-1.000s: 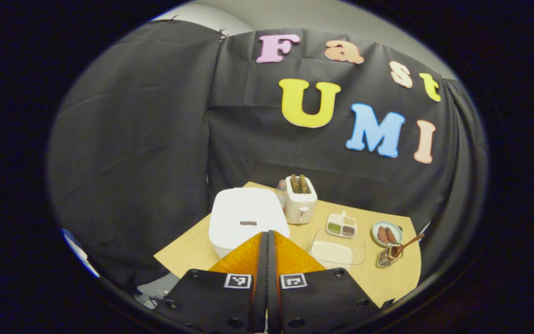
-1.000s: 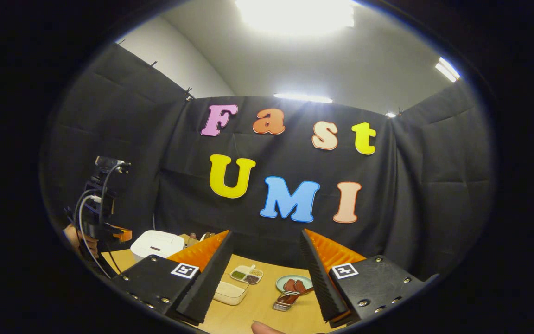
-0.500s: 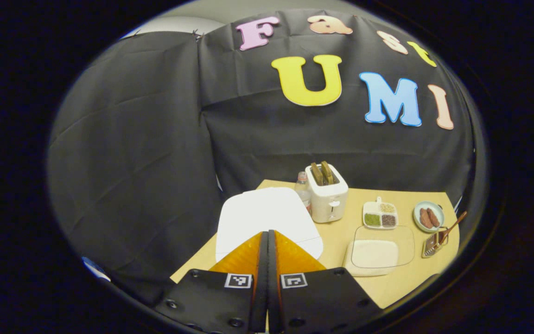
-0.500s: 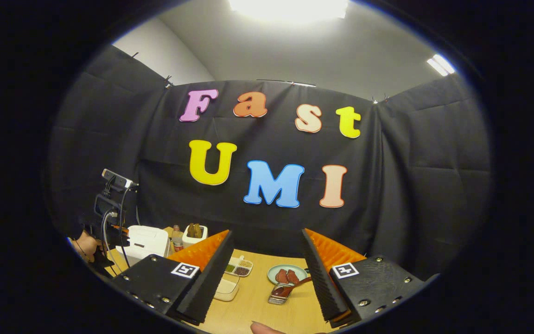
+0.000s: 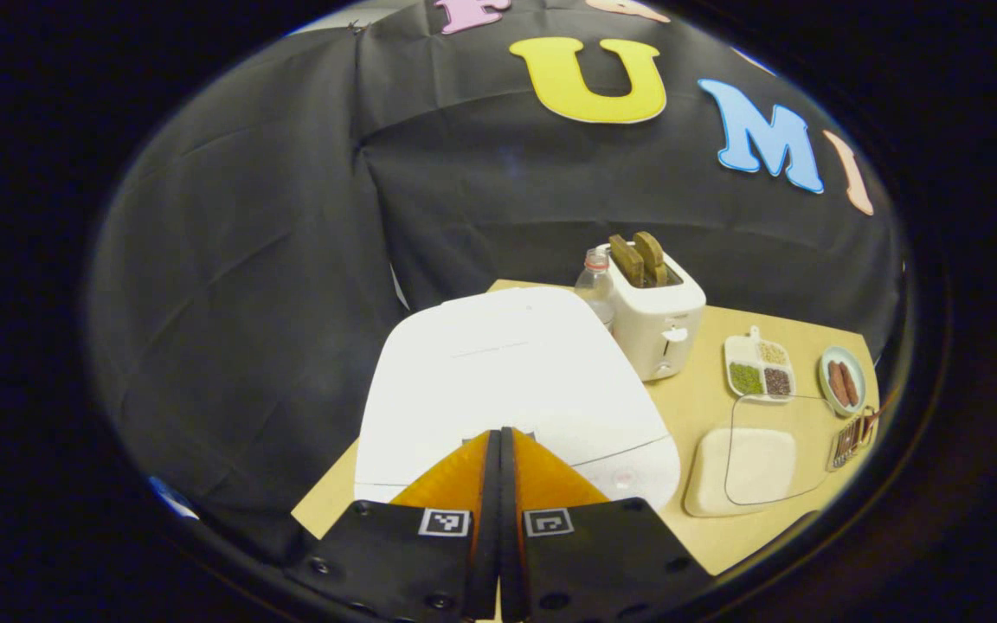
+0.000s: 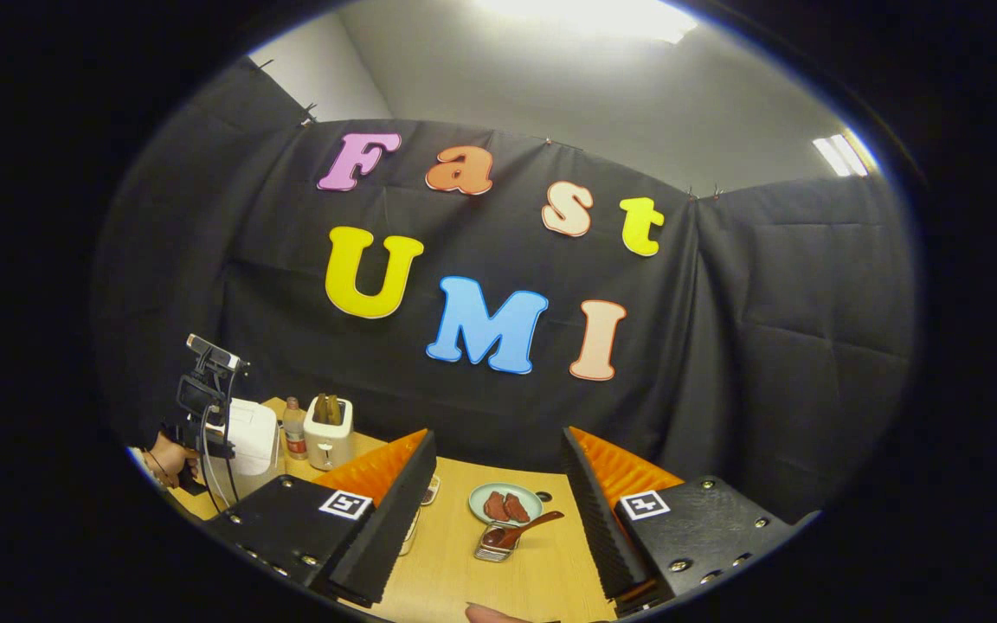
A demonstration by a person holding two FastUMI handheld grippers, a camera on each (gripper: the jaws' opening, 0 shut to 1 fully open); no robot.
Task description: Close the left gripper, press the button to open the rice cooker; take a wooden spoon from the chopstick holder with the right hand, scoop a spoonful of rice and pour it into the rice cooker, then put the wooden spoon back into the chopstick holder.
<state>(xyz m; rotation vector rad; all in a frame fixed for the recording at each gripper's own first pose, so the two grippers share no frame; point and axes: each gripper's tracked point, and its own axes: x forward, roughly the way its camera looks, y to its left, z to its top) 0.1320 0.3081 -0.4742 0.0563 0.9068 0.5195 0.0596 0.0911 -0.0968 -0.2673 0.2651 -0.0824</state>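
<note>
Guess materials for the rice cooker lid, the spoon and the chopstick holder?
Rice cooker lid: looks like smooth white plastic, matte to satin, with a fine seam line. Spoon: brown with a warm sheen, likely wood. Chopstick holder: greyish and reflective with slotted sides, probably metal, though too small to be sure.

Rice cooker [image 5: 511,381] at table's [image 5: 706,536] left; bottle [image 5: 594,281] and toaster [image 5: 659,324] behind-right of it. Rightward: divided dish [image 5: 760,368], plate [image 5: 841,381]. Rice tray [image 5: 745,472] nearer, chopstick holder [image 5: 846,443] right of tray, wooden spoon [image 6: 533,523] in holder.
</note>
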